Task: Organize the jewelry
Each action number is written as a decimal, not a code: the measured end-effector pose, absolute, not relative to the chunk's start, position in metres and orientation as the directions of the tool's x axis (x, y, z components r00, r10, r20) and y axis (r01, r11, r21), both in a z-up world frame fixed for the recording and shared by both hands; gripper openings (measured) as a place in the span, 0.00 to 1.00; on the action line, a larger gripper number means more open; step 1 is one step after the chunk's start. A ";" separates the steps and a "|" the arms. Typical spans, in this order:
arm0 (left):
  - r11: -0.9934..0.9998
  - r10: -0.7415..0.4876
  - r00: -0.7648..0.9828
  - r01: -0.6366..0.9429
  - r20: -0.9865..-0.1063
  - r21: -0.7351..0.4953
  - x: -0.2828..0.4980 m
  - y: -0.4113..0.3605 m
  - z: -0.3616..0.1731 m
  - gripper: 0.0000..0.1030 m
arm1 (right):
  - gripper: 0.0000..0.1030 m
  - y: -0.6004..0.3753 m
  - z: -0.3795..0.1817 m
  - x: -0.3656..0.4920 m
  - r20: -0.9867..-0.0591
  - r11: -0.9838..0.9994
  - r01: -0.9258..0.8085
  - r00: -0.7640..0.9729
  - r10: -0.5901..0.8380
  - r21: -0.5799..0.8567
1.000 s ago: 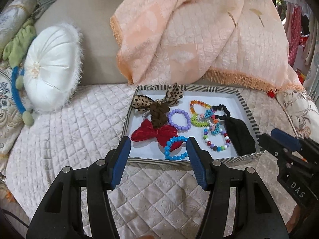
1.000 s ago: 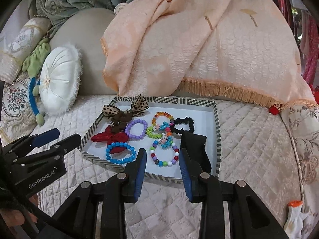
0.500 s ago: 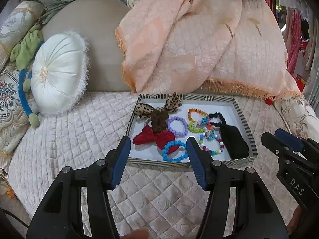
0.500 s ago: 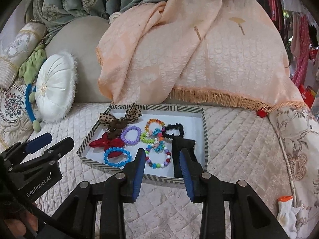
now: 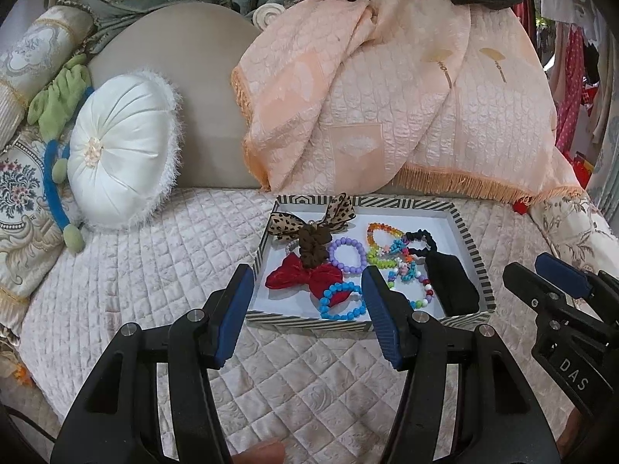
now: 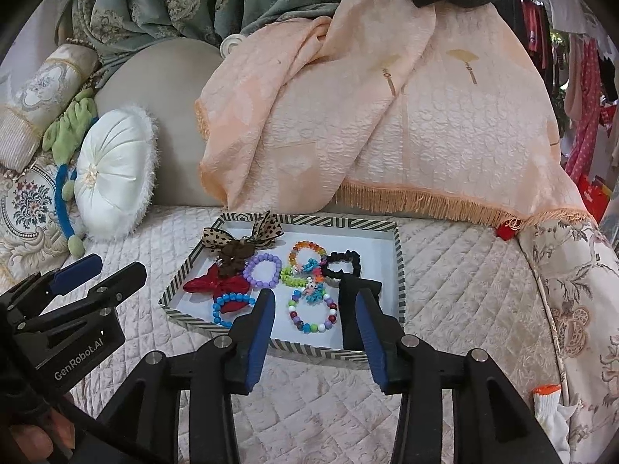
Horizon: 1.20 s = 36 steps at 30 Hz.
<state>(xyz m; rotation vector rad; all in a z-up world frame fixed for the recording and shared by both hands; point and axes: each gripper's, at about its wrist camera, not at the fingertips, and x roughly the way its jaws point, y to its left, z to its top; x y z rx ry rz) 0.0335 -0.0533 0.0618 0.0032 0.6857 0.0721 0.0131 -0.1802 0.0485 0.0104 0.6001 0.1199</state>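
- The striped-rimmed white cardboard tray sits on the quilted cream sofa seat, holding beaded bracelets and hair bows.
- The left gripper hovers before the tray's near edge, fingers spread, holding nothing.
- The right gripper hangs alongside, fingers likewise apart, over the multicoloured bead bracelet.

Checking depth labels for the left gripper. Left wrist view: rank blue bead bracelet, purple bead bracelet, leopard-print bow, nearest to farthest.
1. blue bead bracelet: tray's near edge, just ahead of the open left gripper.
2. purple bead bracelet: mid-tray.
3. leopard-print bow: tray's far-left corner.
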 end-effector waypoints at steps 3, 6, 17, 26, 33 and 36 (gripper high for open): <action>0.997 0.068 0.772 -0.066 -0.632 0.026 0.033 -0.052 0.062 0.56 | 0.42 -0.181 0.049 0.012 -0.563 0.993 -0.110 0.818 0.117 0.046; 0.997 0.073 0.772 -0.069 -0.631 0.031 0.032 -0.052 0.063 0.56 | 0.43 -0.181 0.048 0.012 -0.566 0.993 -0.111 0.816 0.117 0.046; 0.996 0.083 0.761 -0.074 -0.643 0.041 0.033 -0.054 0.058 0.56 | 0.45 -0.181 0.044 0.014 -0.577 0.992 -0.115 0.807 0.128 0.059; 0.996 0.083 0.757 -0.072 -0.648 0.044 0.034 -0.055 0.056 0.56 | 0.45 -0.182 0.041 0.016 -0.584 0.991 -0.120 0.800 0.136 0.065; 0.996 0.086 0.757 -0.069 -0.648 0.052 0.034 -0.057 0.054 0.56 | 0.45 -0.180 0.040 0.016 -0.585 0.990 -0.124 0.799 0.139 0.065; 0.997 0.083 0.756 -0.065 -0.649 0.052 0.034 -0.056 0.053 0.56 | 0.46 -0.179 0.040 0.016 -0.584 0.990 -0.124 0.800 0.139 0.064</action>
